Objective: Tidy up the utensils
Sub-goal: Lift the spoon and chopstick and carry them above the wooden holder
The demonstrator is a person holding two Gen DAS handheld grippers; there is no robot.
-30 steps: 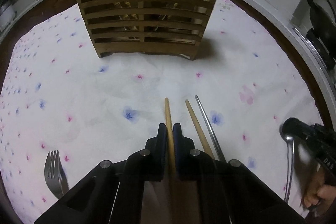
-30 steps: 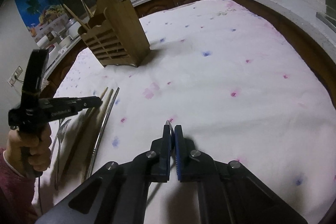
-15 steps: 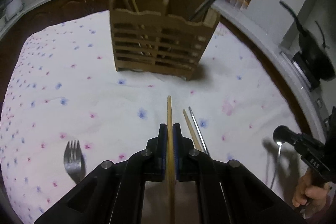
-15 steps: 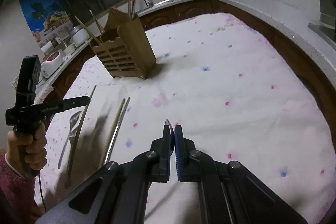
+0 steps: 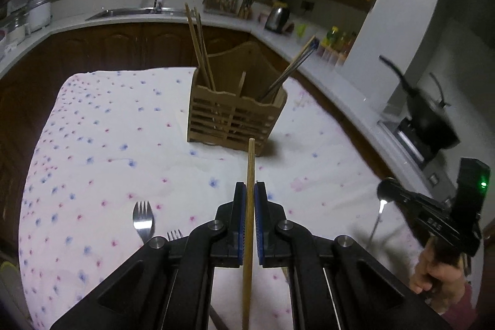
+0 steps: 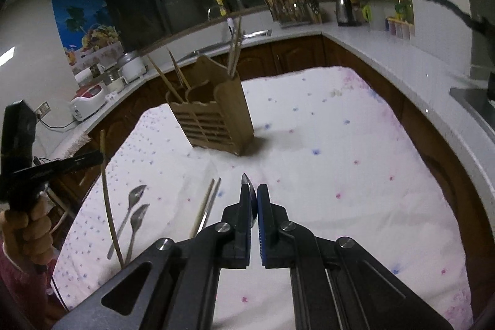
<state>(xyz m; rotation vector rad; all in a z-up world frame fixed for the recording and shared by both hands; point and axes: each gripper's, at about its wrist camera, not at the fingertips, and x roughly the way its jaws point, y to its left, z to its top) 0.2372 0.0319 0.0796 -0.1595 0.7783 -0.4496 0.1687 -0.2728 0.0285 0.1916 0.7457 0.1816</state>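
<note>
My left gripper (image 5: 250,190) is shut on a wooden chopstick (image 5: 250,163) and holds it raised, its tip pointing toward the slatted wooden utensil holder (image 5: 235,119). The holder holds wooden and metal chopsticks upright. In the right wrist view the left gripper (image 6: 92,158) carries the chopstick (image 6: 106,200) nearly upright above the cloth. My right gripper (image 6: 253,190) is shut on a metal spoon (image 6: 248,186), whose bowl shows between the pads. It also shows in the left wrist view (image 5: 386,190) with the spoon handle (image 5: 376,221) hanging down.
On the floral tablecloth (image 6: 340,175) lie two forks (image 5: 142,221), which show as two utensils (image 6: 133,215) in the right wrist view, and a wooden and a metal chopstick (image 6: 205,206). A kitchen counter (image 5: 92,17) with a sink, kettle and knife block runs behind.
My left gripper has lifted the wooden chopstick off the cloth and risen well above the table. My right gripper has also risen with the spoon. The holder now looks farther away.
</note>
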